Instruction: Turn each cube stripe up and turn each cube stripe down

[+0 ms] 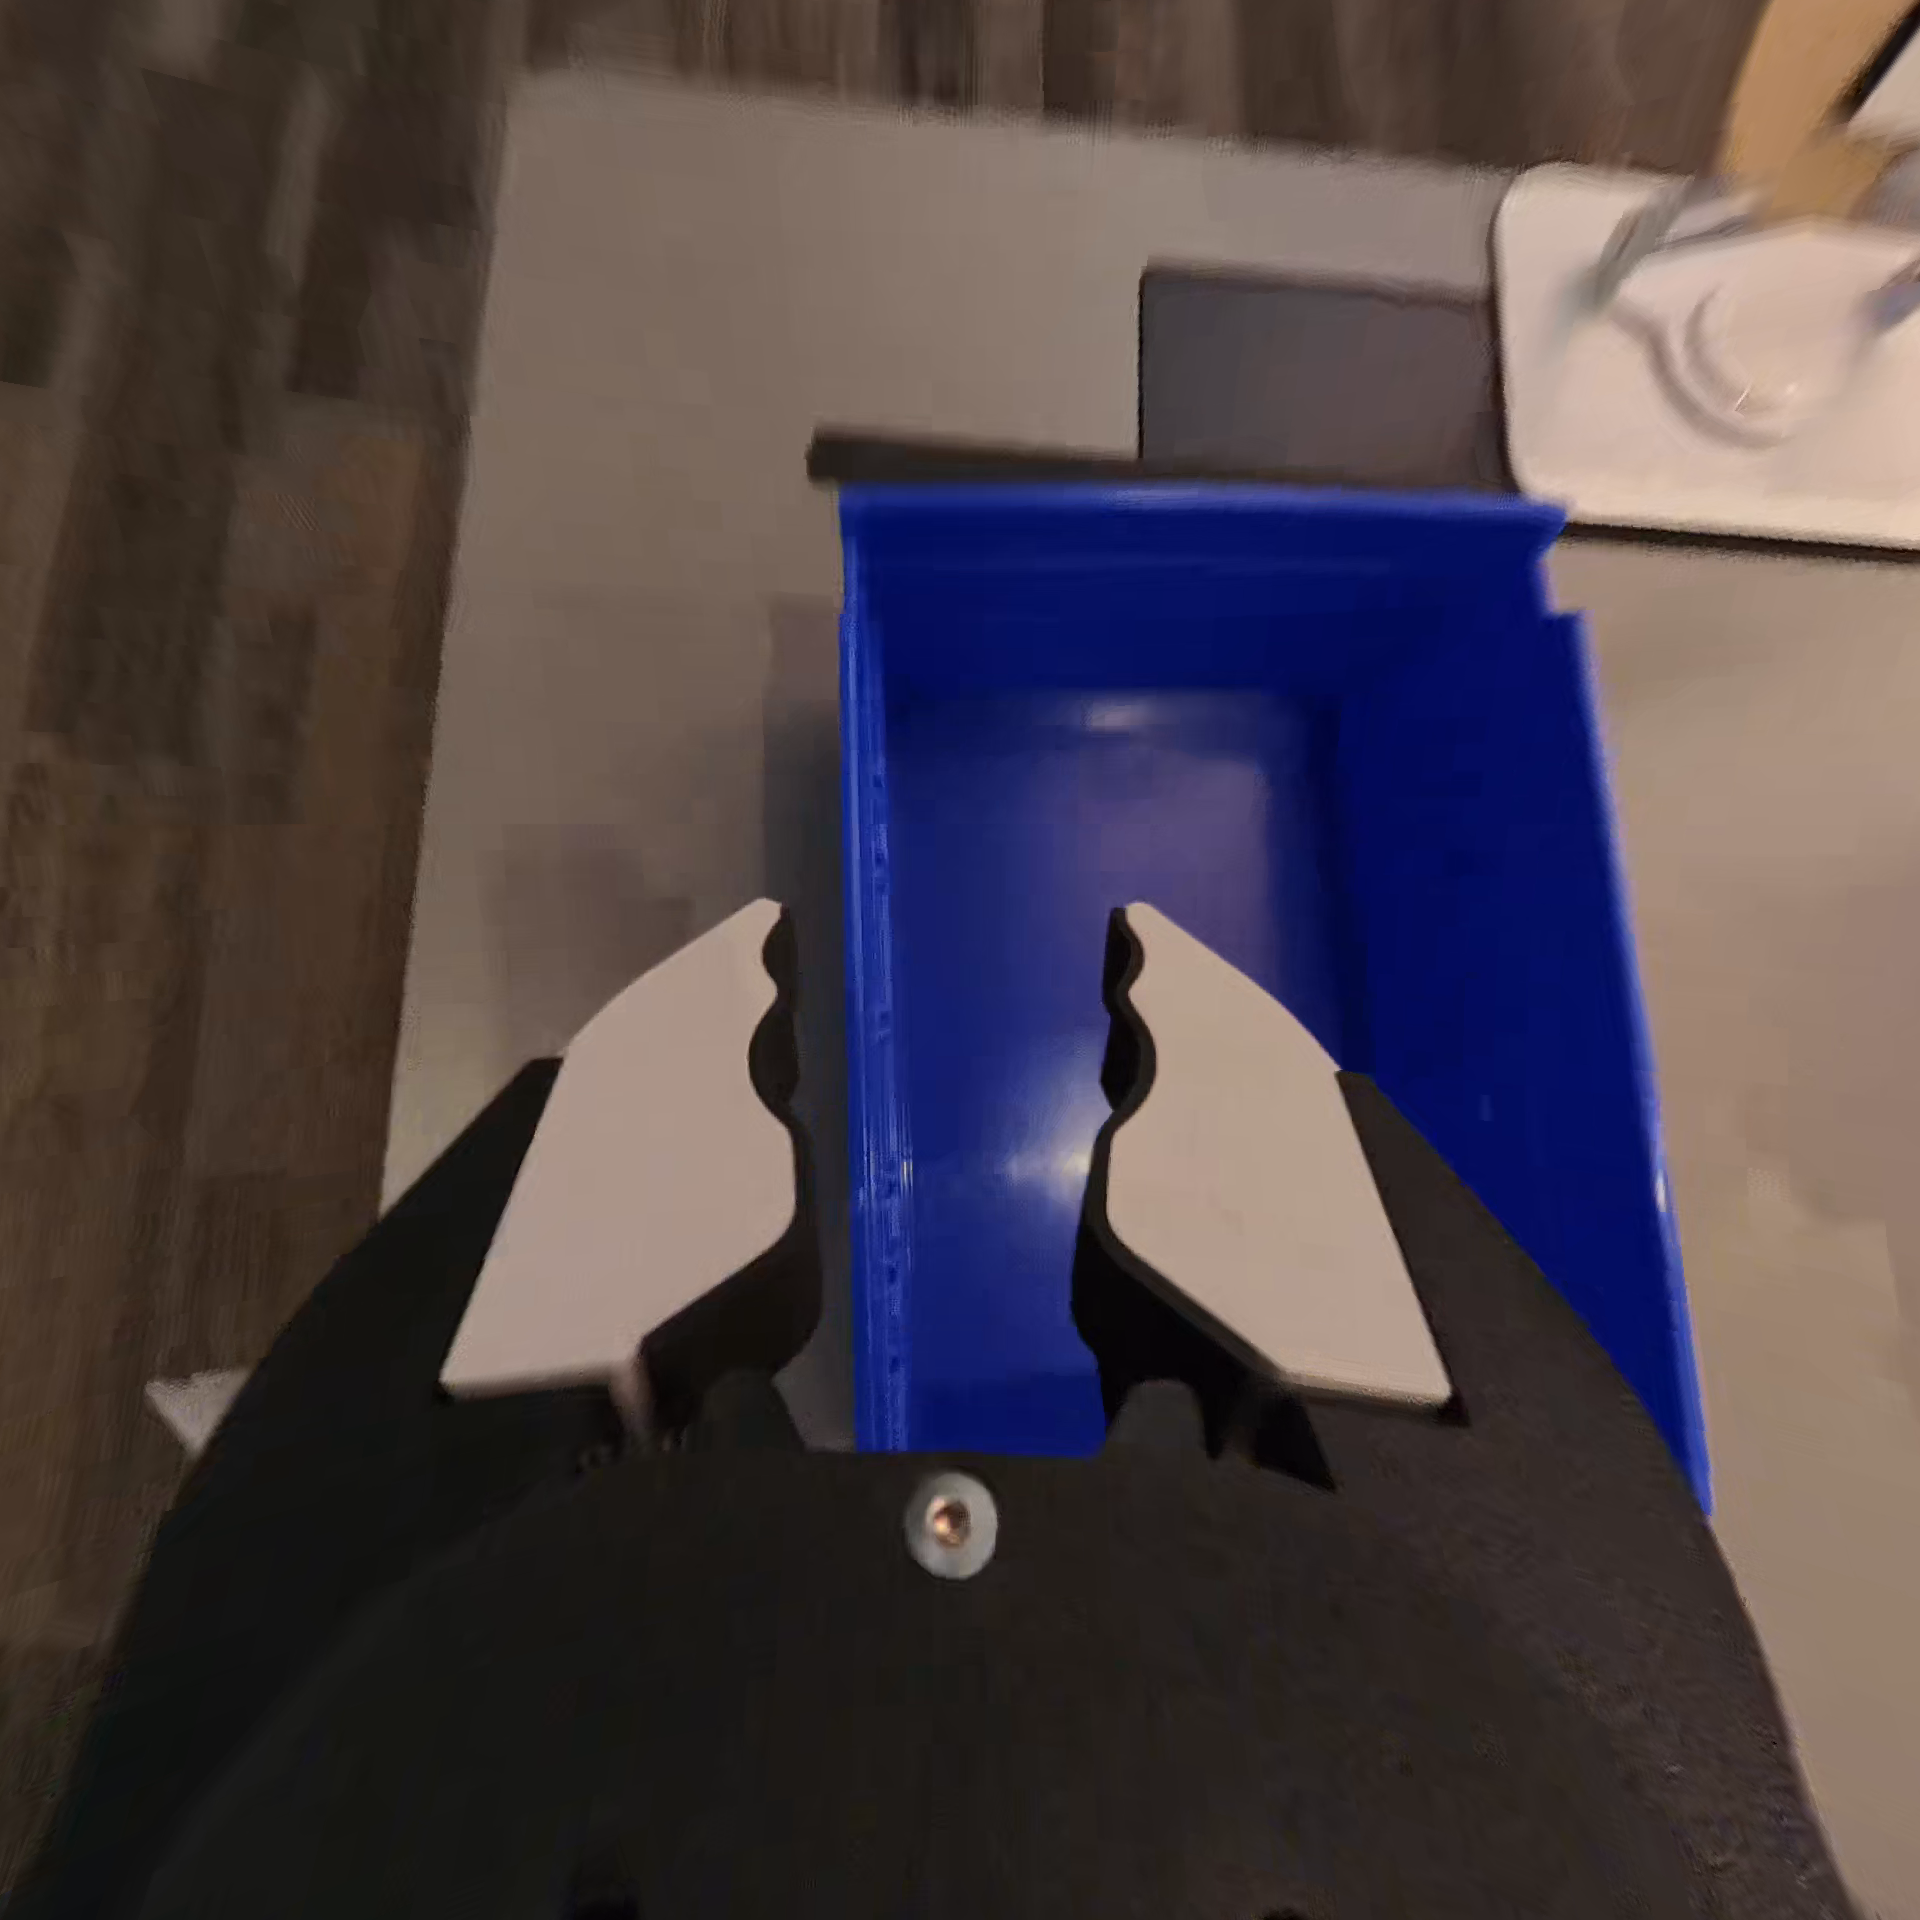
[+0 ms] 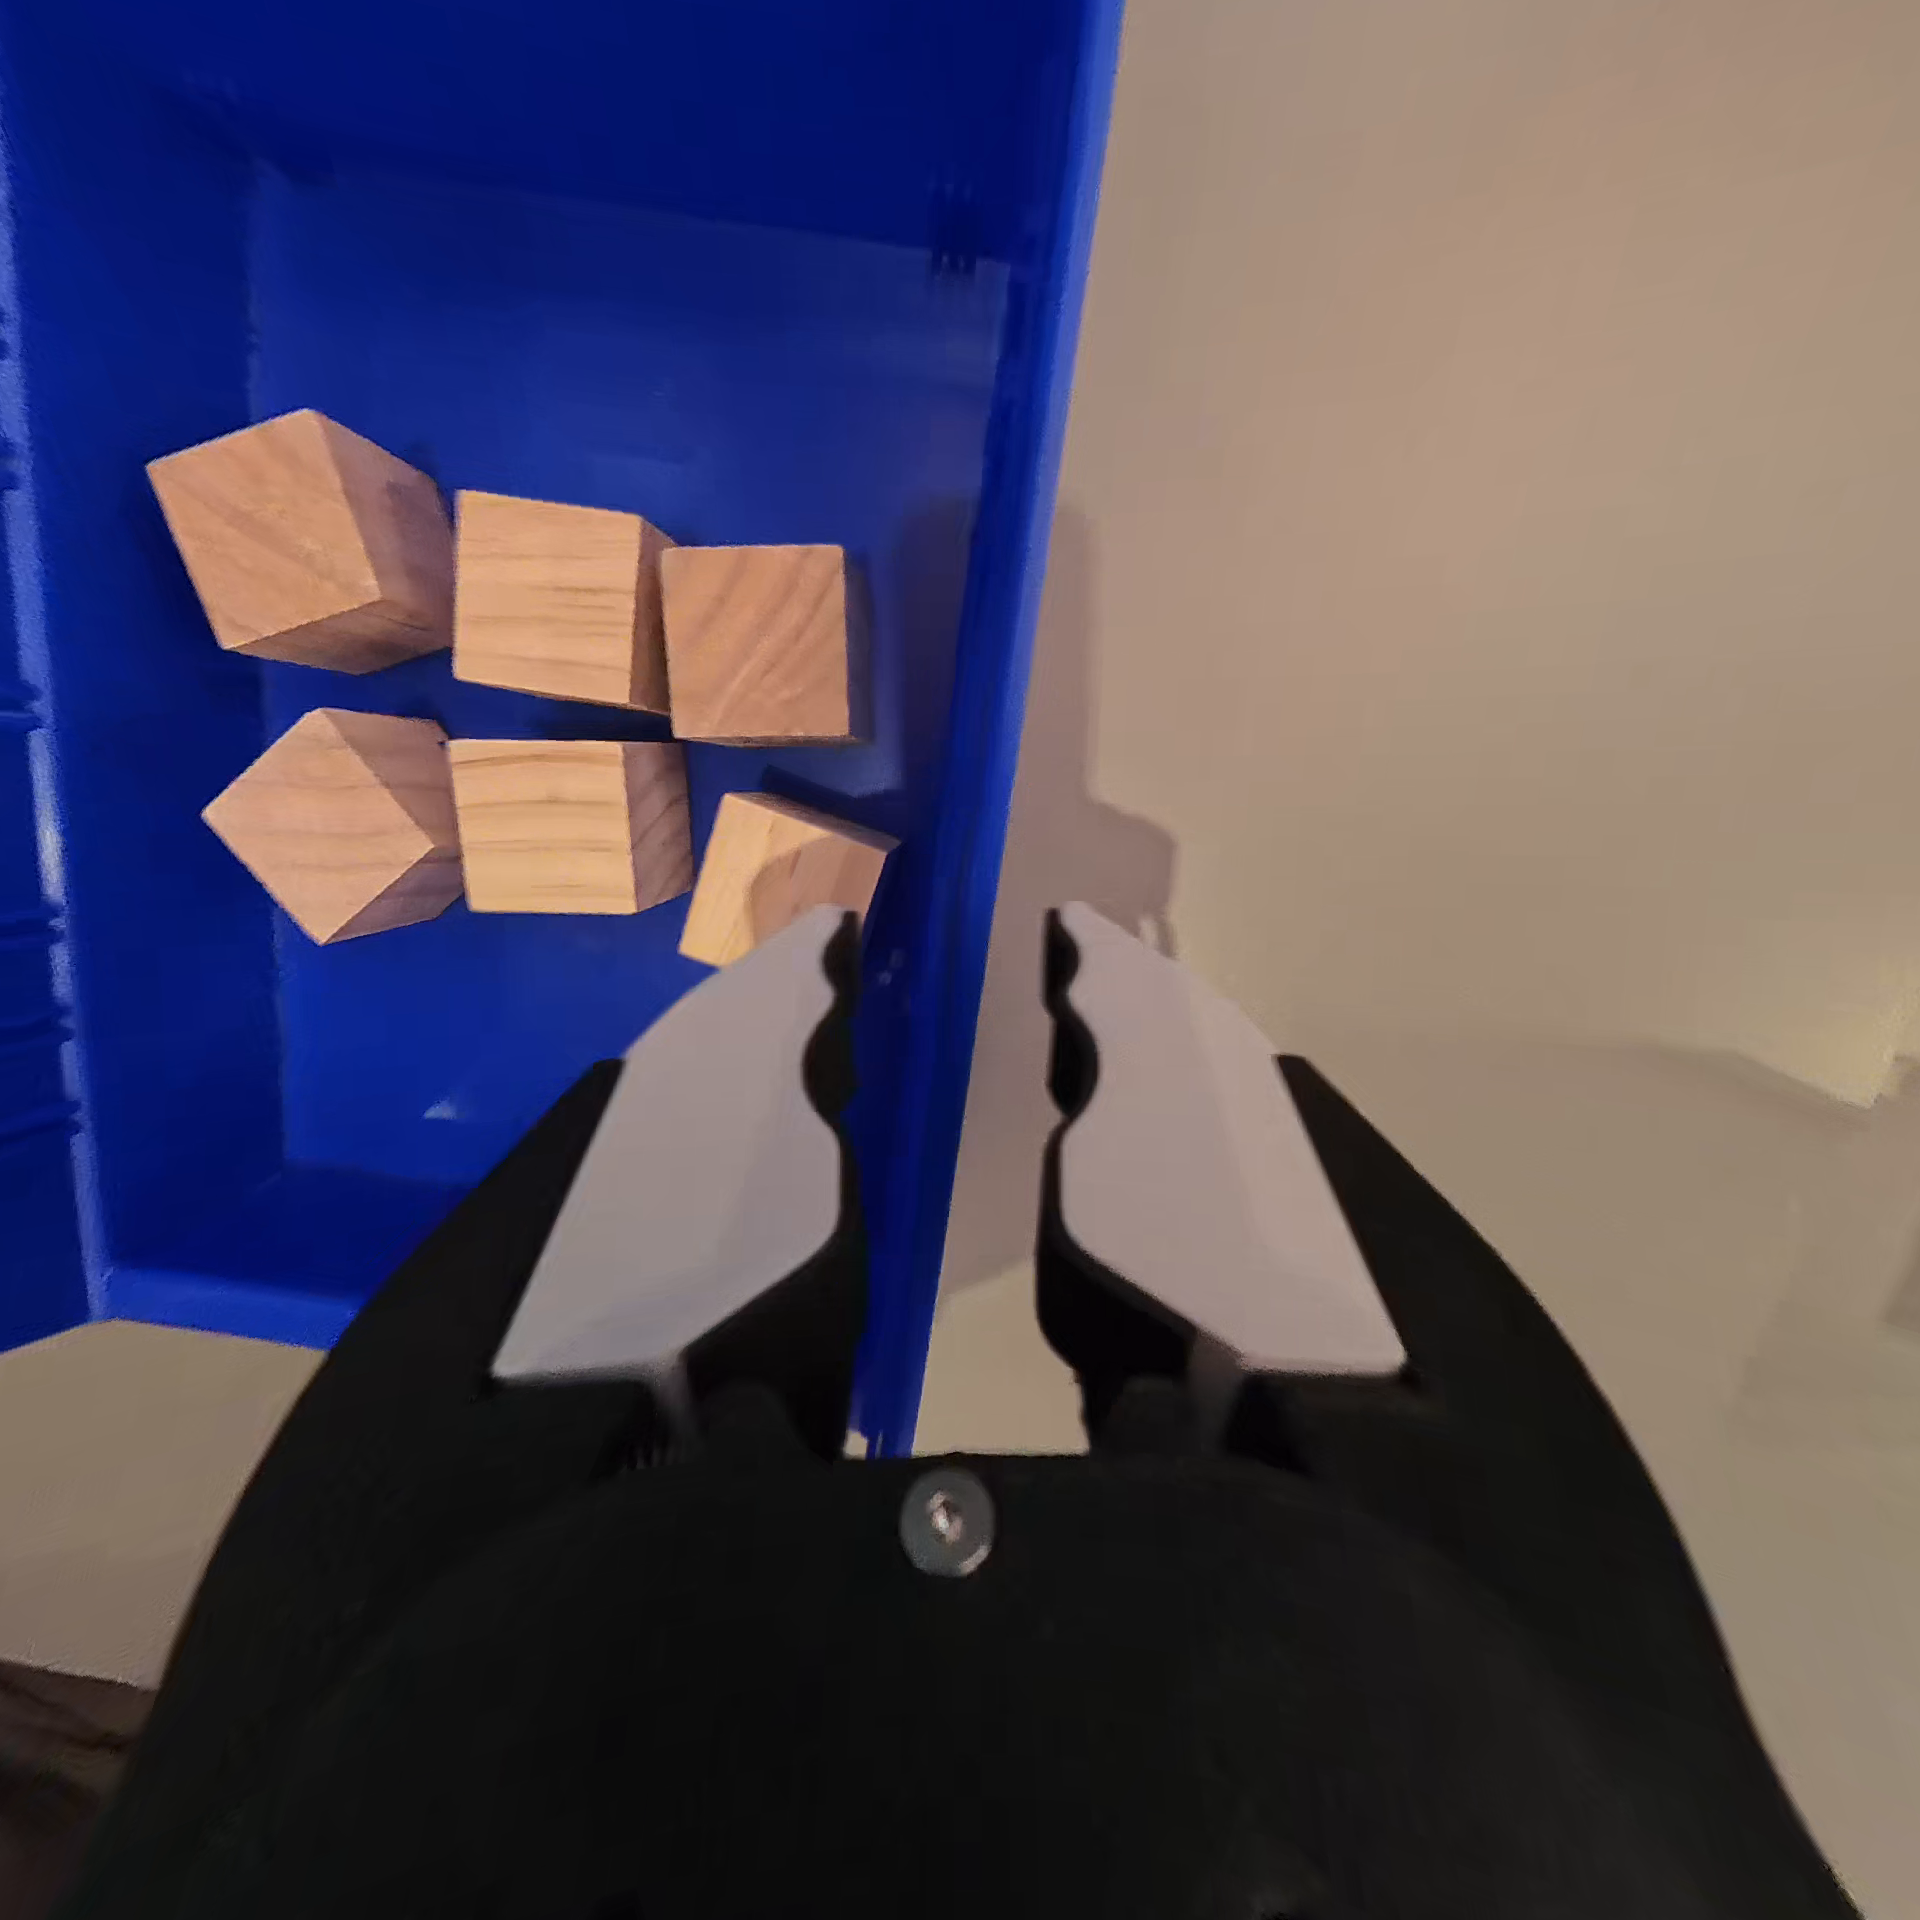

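The right gripper [image 2: 951, 920], jaws spread, straddles the blue bin's [image 2: 623, 312] right wall; six wooden cubes [image 2: 561, 597] lie mid-left, no stripes showing. The left gripper [image 1: 951, 914], also spread, straddles another bin's [image 1: 1455, 883] wall. Likely repositioning; next, pinch a cube.

The left gripper [image 1: 951, 914] points forward and downward, its jaws spread well apart with a wide gap between the pale fingers [image 1: 665, 1143]. The right gripper [image 2: 951, 920] points likewise, its jaws parted more narrowly.
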A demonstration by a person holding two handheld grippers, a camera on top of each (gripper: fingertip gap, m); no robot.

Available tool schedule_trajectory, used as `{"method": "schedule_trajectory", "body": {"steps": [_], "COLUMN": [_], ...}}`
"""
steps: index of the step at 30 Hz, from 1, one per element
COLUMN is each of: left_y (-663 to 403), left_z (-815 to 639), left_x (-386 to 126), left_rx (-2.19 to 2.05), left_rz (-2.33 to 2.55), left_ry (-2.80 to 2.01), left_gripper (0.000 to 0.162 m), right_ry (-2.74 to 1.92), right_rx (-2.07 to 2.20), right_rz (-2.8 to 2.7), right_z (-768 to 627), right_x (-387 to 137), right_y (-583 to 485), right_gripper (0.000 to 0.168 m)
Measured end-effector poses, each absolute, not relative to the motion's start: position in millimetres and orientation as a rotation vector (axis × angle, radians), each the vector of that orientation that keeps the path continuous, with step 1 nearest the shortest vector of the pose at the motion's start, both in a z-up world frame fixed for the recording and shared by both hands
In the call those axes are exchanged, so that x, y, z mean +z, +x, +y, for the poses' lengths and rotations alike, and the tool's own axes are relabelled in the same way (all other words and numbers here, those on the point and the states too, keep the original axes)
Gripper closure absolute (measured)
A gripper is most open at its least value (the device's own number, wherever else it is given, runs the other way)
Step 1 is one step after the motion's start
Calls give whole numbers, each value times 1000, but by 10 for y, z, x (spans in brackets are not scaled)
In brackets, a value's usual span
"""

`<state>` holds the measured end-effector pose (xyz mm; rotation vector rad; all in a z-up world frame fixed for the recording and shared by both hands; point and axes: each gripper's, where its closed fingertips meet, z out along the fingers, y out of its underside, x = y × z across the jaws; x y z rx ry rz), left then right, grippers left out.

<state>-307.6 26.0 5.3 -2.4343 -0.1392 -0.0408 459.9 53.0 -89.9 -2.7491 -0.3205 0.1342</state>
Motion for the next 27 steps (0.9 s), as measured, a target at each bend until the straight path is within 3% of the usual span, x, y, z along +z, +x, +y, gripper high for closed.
{"method": "schedule_trajectory", "body": {"steps": [2,14,20,24,27], "left_y": [-3110,-3381,-3421,-3222,-3190], "left_z": [280,258,279,295,294], "left_x": [-158,-845,-1066,-1152,-1166], "left_rx": [-48,104,31,-109,-20], "left_rz": [-146,-197,-234,-187,-142], "left_ry": [-2524,-2806,-2854,-2901,-2937], "left_gripper": [99,105,121,156,154], "right_ry": [-2794,-2879,-2874,-2885,-2912], "right_rx": [88,138,201,246,245], "right_rz": [-294,-270,-233,-157,-150], "right_z": [565,617,612,595,559], "right_x": [-1010,-1259,-1259,-1260,-1261], "right_y": [4647,4548,4543,4522,4461], "right_gripper": [145,160,160,161,161]}}
